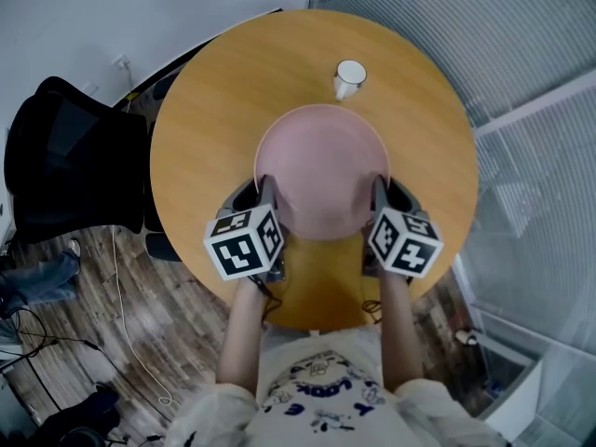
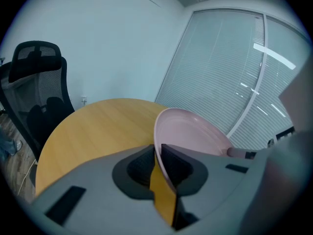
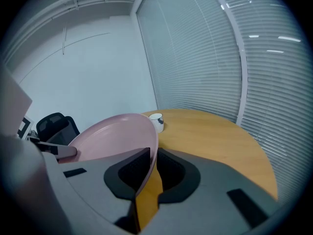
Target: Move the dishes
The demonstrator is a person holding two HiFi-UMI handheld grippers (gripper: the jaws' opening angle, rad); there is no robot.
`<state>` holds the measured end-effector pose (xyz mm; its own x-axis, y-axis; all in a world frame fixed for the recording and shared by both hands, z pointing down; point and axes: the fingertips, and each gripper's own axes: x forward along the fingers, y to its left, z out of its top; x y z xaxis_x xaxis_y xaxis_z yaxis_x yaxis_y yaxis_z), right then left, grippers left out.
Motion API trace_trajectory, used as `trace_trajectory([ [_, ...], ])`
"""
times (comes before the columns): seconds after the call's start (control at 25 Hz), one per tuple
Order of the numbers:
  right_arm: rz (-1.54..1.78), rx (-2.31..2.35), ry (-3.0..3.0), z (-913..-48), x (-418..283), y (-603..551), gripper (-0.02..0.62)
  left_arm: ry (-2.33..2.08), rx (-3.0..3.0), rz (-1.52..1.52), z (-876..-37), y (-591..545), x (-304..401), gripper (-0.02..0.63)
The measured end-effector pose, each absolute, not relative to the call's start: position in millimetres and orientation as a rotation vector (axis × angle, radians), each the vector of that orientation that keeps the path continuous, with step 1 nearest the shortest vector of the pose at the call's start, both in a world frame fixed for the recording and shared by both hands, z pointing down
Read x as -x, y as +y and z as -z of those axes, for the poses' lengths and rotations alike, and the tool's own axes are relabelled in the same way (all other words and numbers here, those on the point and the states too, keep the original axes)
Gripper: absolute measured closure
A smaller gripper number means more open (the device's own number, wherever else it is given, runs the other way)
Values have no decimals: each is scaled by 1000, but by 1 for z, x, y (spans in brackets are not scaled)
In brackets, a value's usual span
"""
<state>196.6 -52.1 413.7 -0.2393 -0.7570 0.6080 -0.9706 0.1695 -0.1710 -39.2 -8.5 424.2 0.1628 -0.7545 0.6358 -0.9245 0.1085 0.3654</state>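
Pink, one plate; white, one cup, seemingly.

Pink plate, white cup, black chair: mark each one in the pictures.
pink plate (image 1: 321,170): head view, the middle of its upper face.
white cup (image 1: 350,73): head view, its open top.
black chair (image 2: 46,94): left gripper view, its mesh backrest.

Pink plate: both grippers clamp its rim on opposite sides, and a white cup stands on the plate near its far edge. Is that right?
One detail is wrong. The white cup stands on the round wooden table beyond the pink plate, not on it, as the head view shows. The rest holds: the left gripper and the right gripper clamp its rim on opposite sides.
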Motion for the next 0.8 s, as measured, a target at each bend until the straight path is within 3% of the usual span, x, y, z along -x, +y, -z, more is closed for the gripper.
trace_trajectory([
  [0.8,-720,-1436,-2157,-414,-170,-57,552,-1754,-1539,-222,-422,20,57,563],
])
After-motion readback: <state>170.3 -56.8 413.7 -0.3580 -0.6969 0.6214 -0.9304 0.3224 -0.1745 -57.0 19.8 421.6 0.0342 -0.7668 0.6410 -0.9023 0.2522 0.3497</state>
